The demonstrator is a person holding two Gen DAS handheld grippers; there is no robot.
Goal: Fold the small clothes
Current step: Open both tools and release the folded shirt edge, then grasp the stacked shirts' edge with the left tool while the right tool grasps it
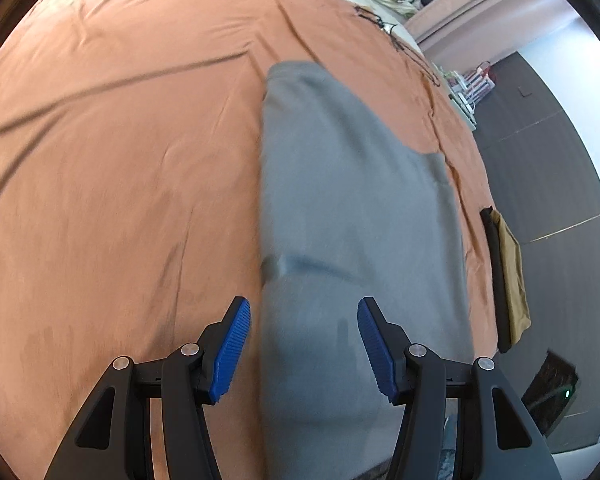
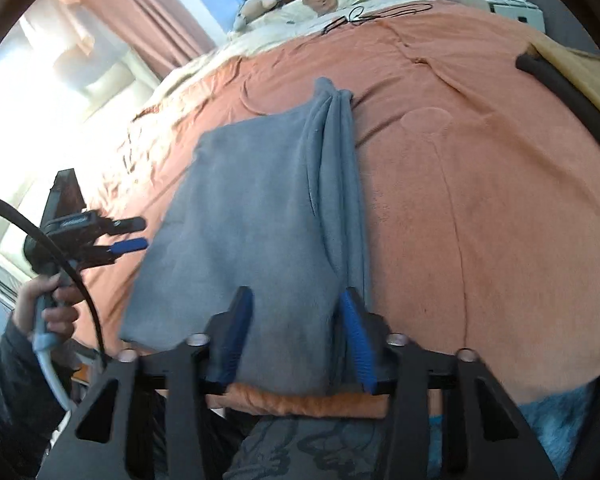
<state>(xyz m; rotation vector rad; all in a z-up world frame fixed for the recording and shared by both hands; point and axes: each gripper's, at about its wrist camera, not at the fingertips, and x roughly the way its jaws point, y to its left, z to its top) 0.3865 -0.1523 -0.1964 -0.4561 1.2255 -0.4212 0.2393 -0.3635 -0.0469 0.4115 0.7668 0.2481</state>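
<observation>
A grey garment lies flat on the orange bedsheet, with bunched folds along its right side in the right wrist view. My left gripper hovers open above the garment's left edge, nothing between its blue pads. In the right wrist view it appears at the far left, held by a hand, just off the cloth. My right gripper stands over the garment's near edge, jaws apart, the cloth lying under and between the fingers without being pinched.
Black and tan folded clothes hang at the bed's right edge. A black cable lies at the far end near stuffed toys and a pillow. Dark floor runs beside the bed.
</observation>
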